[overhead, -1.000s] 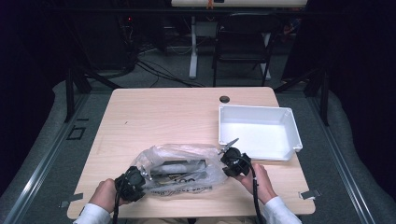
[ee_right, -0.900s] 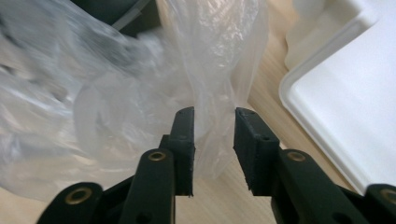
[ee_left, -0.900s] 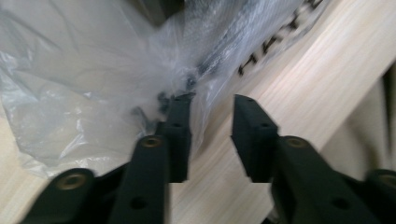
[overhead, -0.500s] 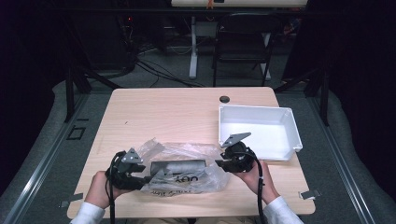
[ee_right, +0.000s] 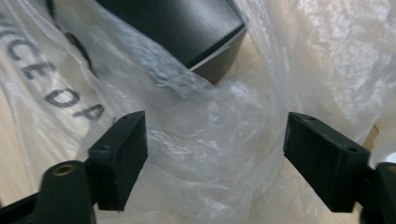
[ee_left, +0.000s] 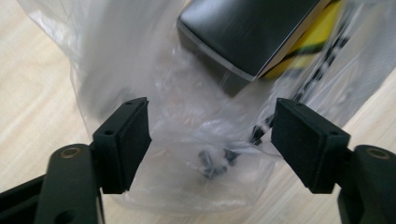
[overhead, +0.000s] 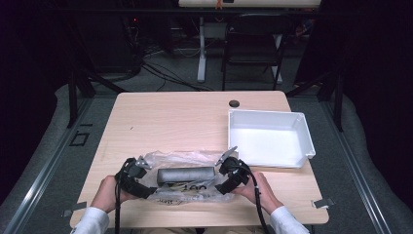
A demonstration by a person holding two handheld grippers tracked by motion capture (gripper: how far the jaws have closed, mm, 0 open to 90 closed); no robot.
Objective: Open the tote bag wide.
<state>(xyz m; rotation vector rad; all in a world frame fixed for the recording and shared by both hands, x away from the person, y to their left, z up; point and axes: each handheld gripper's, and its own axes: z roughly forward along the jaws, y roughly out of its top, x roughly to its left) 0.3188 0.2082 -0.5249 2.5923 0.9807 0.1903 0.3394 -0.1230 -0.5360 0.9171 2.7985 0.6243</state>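
Observation:
A clear plastic bag (overhead: 187, 192) with black print lies on the near part of the wooden table (overhead: 170, 122), with a dark oblong box (overhead: 186, 174) inside it. My left gripper (overhead: 147, 175) is at the bag's left end and my right gripper (overhead: 220, 179) is at its right end. The left gripper view has the left gripper (ee_left: 210, 137) open, with loose film (ee_left: 187, 107) between the pads and the box (ee_left: 247, 32) beyond. In the right gripper view the right gripper (ee_right: 215, 149) is open too, over crumpled film (ee_right: 224, 116) near the box (ee_right: 182, 23). Both pairs of jaws have just been opening, and neither presses on the film.
An empty white tray (overhead: 304, 131) stands on the right side of the table, close to my right gripper. A round cable hole (overhead: 234, 103) lies at the table's far edge. A dark chair (overhead: 253, 48) and cables are on the floor beyond the table.
Both grippers went from pinching the bag's ends to open, letting go of the film. The bag has sunk flatter onto the table, and the box shows more plainly.

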